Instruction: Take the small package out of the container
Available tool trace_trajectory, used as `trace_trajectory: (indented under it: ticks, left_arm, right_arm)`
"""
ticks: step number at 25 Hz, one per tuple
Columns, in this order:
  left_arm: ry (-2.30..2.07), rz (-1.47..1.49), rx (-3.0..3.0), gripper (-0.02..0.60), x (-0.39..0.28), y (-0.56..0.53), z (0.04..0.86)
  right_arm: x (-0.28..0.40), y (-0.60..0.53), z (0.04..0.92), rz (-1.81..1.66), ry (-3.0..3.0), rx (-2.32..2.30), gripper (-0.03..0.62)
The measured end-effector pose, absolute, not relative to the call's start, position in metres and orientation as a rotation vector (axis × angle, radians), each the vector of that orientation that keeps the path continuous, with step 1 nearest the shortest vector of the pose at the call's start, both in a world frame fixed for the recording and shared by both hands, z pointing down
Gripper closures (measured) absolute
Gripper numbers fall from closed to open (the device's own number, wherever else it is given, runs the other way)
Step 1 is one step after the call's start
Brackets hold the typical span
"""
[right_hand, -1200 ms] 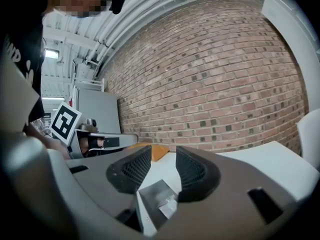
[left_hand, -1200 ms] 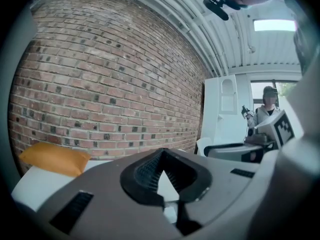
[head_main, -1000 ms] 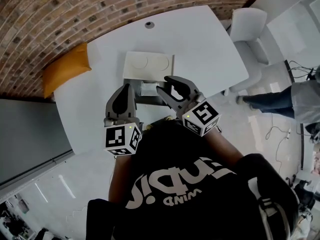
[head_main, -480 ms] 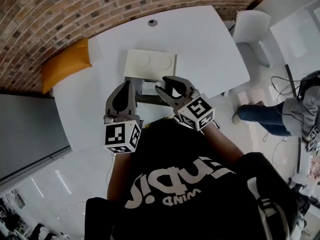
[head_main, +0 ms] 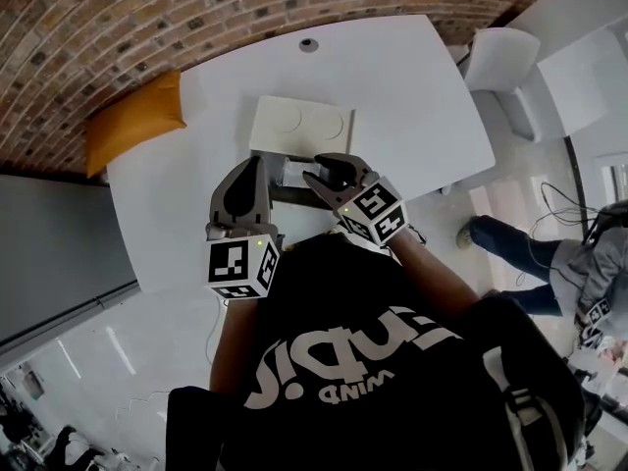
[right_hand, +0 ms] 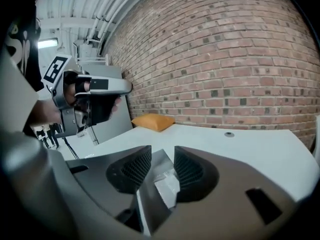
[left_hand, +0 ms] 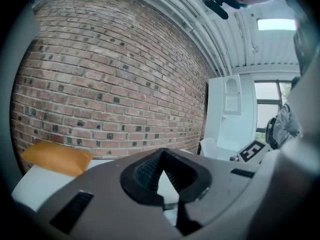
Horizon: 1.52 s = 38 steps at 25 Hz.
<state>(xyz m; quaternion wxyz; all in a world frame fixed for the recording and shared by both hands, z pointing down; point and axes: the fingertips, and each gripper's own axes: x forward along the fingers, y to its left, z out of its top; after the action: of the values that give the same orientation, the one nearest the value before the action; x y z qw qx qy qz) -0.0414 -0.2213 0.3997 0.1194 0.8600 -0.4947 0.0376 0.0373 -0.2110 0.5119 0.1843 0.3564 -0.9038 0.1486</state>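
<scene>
Right gripper (head_main: 325,169): jaws apart, nothing pinched, tips over the grey container (head_main: 283,196) at the near edge of the white table (head_main: 422,96). Small package (head_main: 293,173) sits inside the container, just ahead of and below the right jaws. In the right gripper view it lines up with their gap. It looks white, crinkly and partly clear plastic; its long axis is unclear. Left gripper (head_main: 253,173): jaws together, empty, by the container's left end. The right one is nearer, so the likely next move is dip and pinch. A cream flat panel (head_main: 299,124) lies behind the container.

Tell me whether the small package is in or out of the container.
In. The small clear plastic package lies inside the dark grey container, ungripped between the open right tongs.
</scene>
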Motion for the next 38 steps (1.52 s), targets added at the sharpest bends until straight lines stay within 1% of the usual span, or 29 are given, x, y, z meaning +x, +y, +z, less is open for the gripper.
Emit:
trace_trajectory:
  ticks: [10,14,21,38]
  left_arm:
    - [-1.441,0.101,2.501,0.577,-0.044,-0.225,0.404]
    - [-1.441,0.099,2.499,0.577,-0.044,-0.224,0.405]
    - [-1.448,0.1,2.492,0.577,-0.045,-0.224,0.406]
    - [-1.45,0.103,2.477,0.577,-0.047,-0.225,0.407]
  right_arm:
    - [0.017,-0.204,0.567,0.403,-2.422,0.798,0.459]
    - [0.009,-0.2,0.586,0.386,-2.376,0.711,0.448]
    - [0.01,-0.197,0.614,0.371,-2.28,0.618,0.441]
    - [0.004,-0.188,0.652,0.243,-2.107,0.452,0.441]
